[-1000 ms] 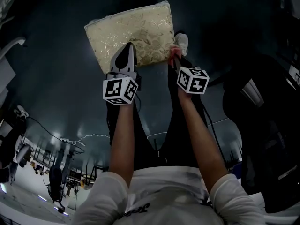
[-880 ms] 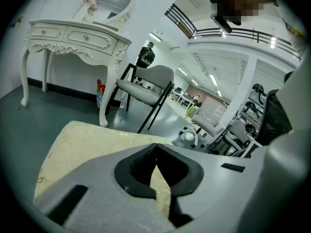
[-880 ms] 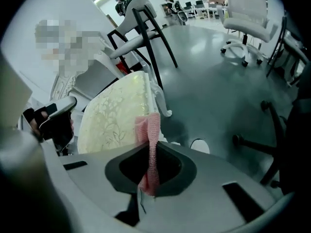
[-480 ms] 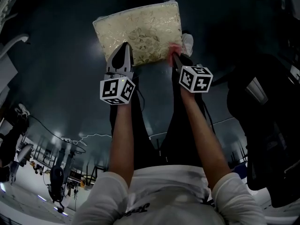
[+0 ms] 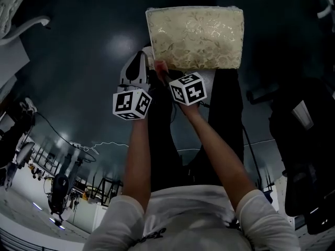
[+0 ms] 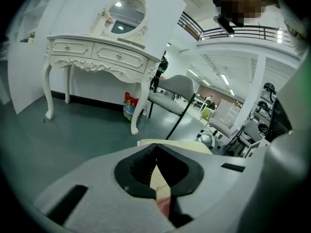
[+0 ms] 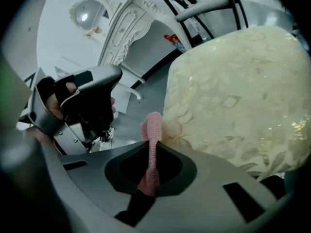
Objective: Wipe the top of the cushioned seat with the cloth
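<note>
Contact at the near left corner of the cushioned seat (image 5: 196, 38)
The right gripper (image 5: 159, 68) pinches the pink cloth (image 7: 152, 125) upright between its jaws, and the cloth's top meets the cream patterned cushion's edge. The left gripper (image 5: 140, 56) hangs just left of it over the dark floor (image 5: 78, 46), off the seat, its jaws drawn together on nothing.

No text reads clearly; dark script on the white shirt (image 5: 180, 218) seems lettering, too blurred.
</note>
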